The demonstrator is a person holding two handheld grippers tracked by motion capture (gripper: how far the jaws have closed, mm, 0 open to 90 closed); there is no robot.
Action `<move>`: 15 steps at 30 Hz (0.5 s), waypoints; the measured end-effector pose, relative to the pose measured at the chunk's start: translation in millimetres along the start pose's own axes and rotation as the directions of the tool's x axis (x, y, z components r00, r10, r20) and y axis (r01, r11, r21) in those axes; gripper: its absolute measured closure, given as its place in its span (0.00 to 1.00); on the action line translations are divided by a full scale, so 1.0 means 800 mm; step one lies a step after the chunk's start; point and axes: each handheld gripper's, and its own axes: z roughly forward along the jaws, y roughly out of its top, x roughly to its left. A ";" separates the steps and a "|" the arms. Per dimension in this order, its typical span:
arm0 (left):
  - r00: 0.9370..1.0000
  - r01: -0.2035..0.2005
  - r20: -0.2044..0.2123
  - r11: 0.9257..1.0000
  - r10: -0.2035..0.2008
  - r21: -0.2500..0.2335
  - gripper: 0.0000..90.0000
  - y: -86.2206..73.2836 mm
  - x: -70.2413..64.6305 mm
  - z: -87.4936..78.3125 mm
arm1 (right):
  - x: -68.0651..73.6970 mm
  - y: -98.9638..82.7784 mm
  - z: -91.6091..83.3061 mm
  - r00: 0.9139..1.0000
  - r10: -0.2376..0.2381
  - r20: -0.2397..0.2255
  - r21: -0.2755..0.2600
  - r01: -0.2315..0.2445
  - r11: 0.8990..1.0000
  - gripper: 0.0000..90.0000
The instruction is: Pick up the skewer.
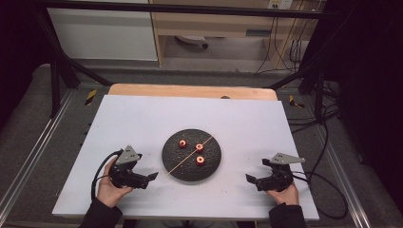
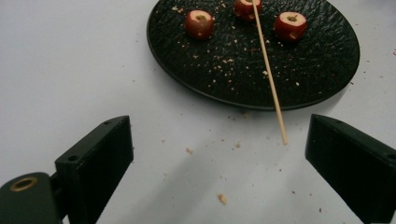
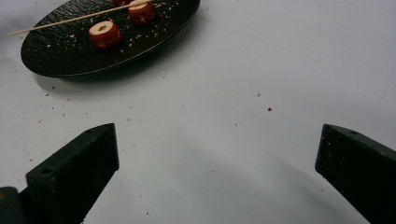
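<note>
Left gripper point(image 1: 153, 176) and right gripper point(image 1: 249, 178): jaws apart, empty; skewer point(image 1: 188, 155) lies across plate point(image 1: 171, 166) between them.

Soft overhead light, perhaps slightly blurred.

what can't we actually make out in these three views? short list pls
- Skewer: far end cut off by the top edge of the left gripper view; too thin in the high view to tell if it pierces the middle fruit piece.
- Third fruit piece: cut by the top edge of the right gripper view.
- Plate: far rim cut off there too.
- Fruit type: too small to tell.
</note>
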 end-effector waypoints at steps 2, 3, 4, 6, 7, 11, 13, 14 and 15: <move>1.000 -0.007 0.003 1.000 0.007 0.010 0.08 0.006 -0.003 0.003 | 0.000 0.000 0.000 1.000 -0.001 0.002 0.003 0.001 1.000 0.01; 1.000 -0.011 0.004 1.000 0.011 0.015 0.08 0.009 -0.005 0.005 | 0.000 0.000 0.000 1.000 -0.001 0.001 0.004 0.001 1.000 0.01; 1.000 -0.012 0.009 1.000 0.012 0.020 0.08 0.012 -0.007 0.006 | 0.000 0.000 0.000 1.000 -0.001 0.000 0.004 0.001 1.000 0.01; 1.000 -0.021 0.012 0.999 0.021 0.028 0.09 0.018 -0.010 0.009 | 0.000 0.000 0.000 1.000 -0.001 0.001 0.005 0.001 1.000 0.01; 1.000 -0.025 0.015 0.999 0.024 0.032 0.09 0.021 -0.011 0.010 | 0.000 0.000 0.000 1.000 -0.001 0.001 0.006 0.001 1.000 0.01; 0.999 -0.037 0.022 0.998 0.036 0.051 0.08 0.031 -0.015 0.017 | 0.000 0.000 0.000 1.000 -0.004 0.003 0.009 0.004 1.000 0.01; 0.999 -0.044 0.025 0.997 0.042 0.060 0.08 0.036 -0.018 0.021 | 0.000 0.000 0.000 1.000 -0.002 0.004 0.011 0.002 1.000 0.01; 0.999 -0.047 0.028 0.997 0.045 0.063 0.08 0.039 -0.019 0.022 | 0.000 0.000 0.000 1.000 -0.005 0.003 0.012 0.005 1.000 0.01; 0.998 -0.048 0.033 0.997 0.046 0.066 0.08 0.041 -0.020 0.025 | 0.000 0.000 0.000 1.000 -0.004 0.003 0.013 0.004 1.000 0.01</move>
